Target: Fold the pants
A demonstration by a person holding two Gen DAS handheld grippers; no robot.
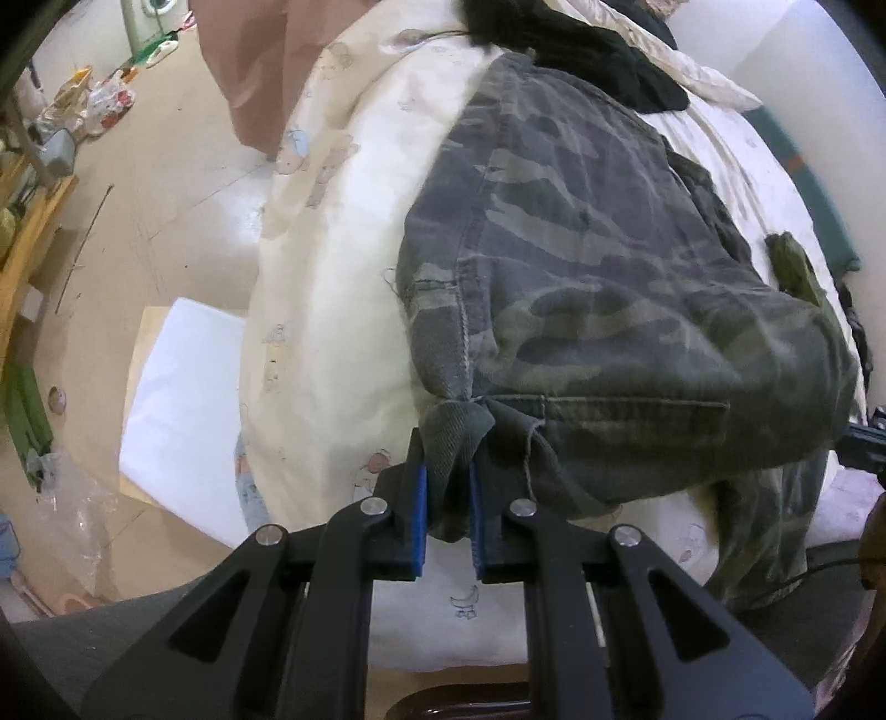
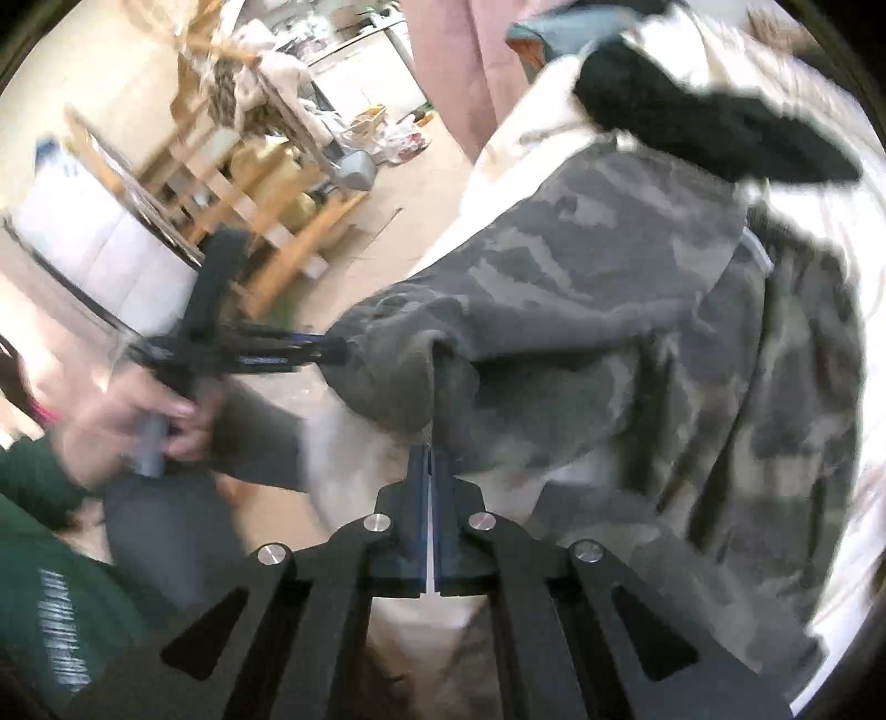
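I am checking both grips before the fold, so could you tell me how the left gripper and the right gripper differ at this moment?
The left gripper has a bunched corner of the camouflage pants pinched between its blue pads; the right gripper is shut with its pads together and no cloth visibly between them. The left wrist view is sharp; the right wrist view is blurred. Both point down at the pants.

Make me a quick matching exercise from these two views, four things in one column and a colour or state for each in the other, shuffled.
1. left gripper
2. right gripper
3. camouflage pants
4. black garment

a. lying beyond the pants on the bed
b. shut, nothing visibly between the pads
c. shut on a bunched corner of fabric
d. spread over the white quilt

Pairs: 1-c, 2-b, 3-d, 4-a
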